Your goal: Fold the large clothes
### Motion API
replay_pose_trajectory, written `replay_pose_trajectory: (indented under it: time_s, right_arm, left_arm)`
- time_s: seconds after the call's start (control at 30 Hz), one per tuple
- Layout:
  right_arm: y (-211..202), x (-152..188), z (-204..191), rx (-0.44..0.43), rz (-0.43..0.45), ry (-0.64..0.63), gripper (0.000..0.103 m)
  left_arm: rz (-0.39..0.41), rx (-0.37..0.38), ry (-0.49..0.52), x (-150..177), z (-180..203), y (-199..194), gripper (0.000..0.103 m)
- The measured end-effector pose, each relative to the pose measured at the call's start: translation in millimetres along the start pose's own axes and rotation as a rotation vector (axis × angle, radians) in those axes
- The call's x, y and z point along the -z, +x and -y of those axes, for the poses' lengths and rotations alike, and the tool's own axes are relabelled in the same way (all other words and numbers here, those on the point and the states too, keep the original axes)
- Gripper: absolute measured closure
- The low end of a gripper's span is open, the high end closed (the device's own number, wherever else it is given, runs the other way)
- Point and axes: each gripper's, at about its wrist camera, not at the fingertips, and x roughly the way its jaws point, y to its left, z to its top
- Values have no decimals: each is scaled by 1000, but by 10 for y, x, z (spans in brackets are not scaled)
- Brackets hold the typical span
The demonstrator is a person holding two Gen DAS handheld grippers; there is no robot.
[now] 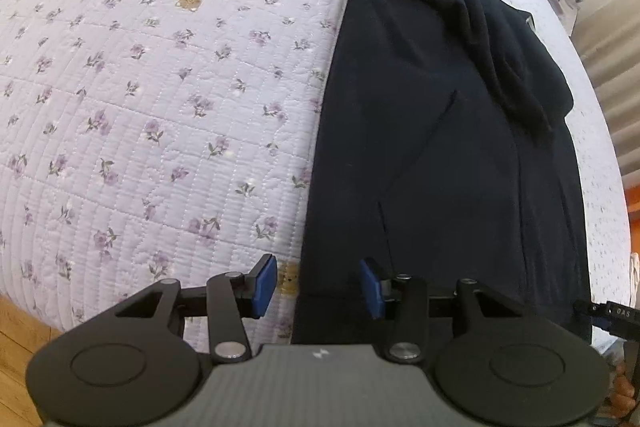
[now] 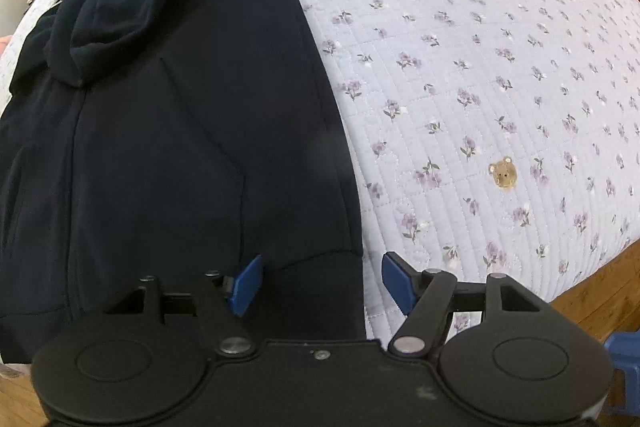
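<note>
Dark navy hooded jacket [image 1: 440,131] [image 2: 180,131] spread lengthwise on a lilac floral quilt [image 1: 160,87] [image 2: 480,67], hood bunched toward the far end, hem at the near bed edge. Left gripper [image 1: 318,287] wide open, holding nothing, straddling the jacket's left hem corner. Right gripper [image 2: 322,285] likewise wide open and empty over the right hem corner. Broad bare quilt flanking both long edges; wooden floor [image 2: 592,303] beyond the mattress.
</note>
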Motion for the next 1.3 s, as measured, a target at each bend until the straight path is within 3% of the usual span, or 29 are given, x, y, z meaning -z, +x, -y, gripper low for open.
replay_pose_trajectory:
  time_s: [0.17, 0.23, 0.3, 0.47, 0.57, 0.63, 0.67, 0.7, 0.73, 0.77, 0.8, 0.9, 1.0, 1.07, 1.2, 1.3]
  right_arm:
    - [-23, 64, 29, -12, 12, 9, 23]
    - [-3, 75, 70, -19, 8, 23, 23]
    - [37, 91, 97, -30, -3, 40, 23]
    - [83, 91, 130, -69, -25, 52, 21]
    - [72, 126, 112, -115, -49, 45, 29]
    - [72, 153, 83, -134, -62, 36, 49]
    - [60, 163, 71, -138, -62, 33, 54]
    - [42, 170, 65, -137, -60, 29, 65]
    - [21, 170, 69, -145, -59, 29, 79]
    - [-6, 160, 85, -161, -60, 41, 86]
    - [-38, 140, 106, -176, -60, 56, 88]
    - [-184, 20, 169, -230, -48, 90, 92]
    - [-412, -218, 170, -302, -2, 127, 95]
    - [-567, -500, 133, -348, 55, 141, 95]
    - [-649, -1201, -14, -399, 173, 131, 95]
    - [-471, -1796, -165, -410, 240, 104, 95]
  left_arm:
    - [25, -35, 10, 10, -23, -57, 54]
    - [2, -8, 27, 29, -30, -48, 52]
    - [-31, 16, 46, 47, -17, 9, 39]
    - [-64, 90, 72, 123, 3, 105, 23]
    - [-97, 161, 53, 134, -14, 143, 22]
    - [-110, 183, 53, 139, -7, 176, 29]
    - [-115, 187, 62, 150, 14, 199, 44]
    - [-121, 171, 72, 158, 42, 237, 63]
    - [-122, 140, 89, 178, 81, 259, 72]
    - [-123, 138, 100, 190, 102, 277, 85]
    - [-120, 152, 96, 193, 117, 278, 92]
    - [-91, 182, 99, 150, 176, 182, 93]
    - [-14, 291, 2, -20, 161, -30, 93]
    - [46, 323, -16, -215, 235, -165, 93]
    - [187, 386, -20, -835, 467, -259, 93]
    - [271, 402, -8, -1400, 637, -148, 93]
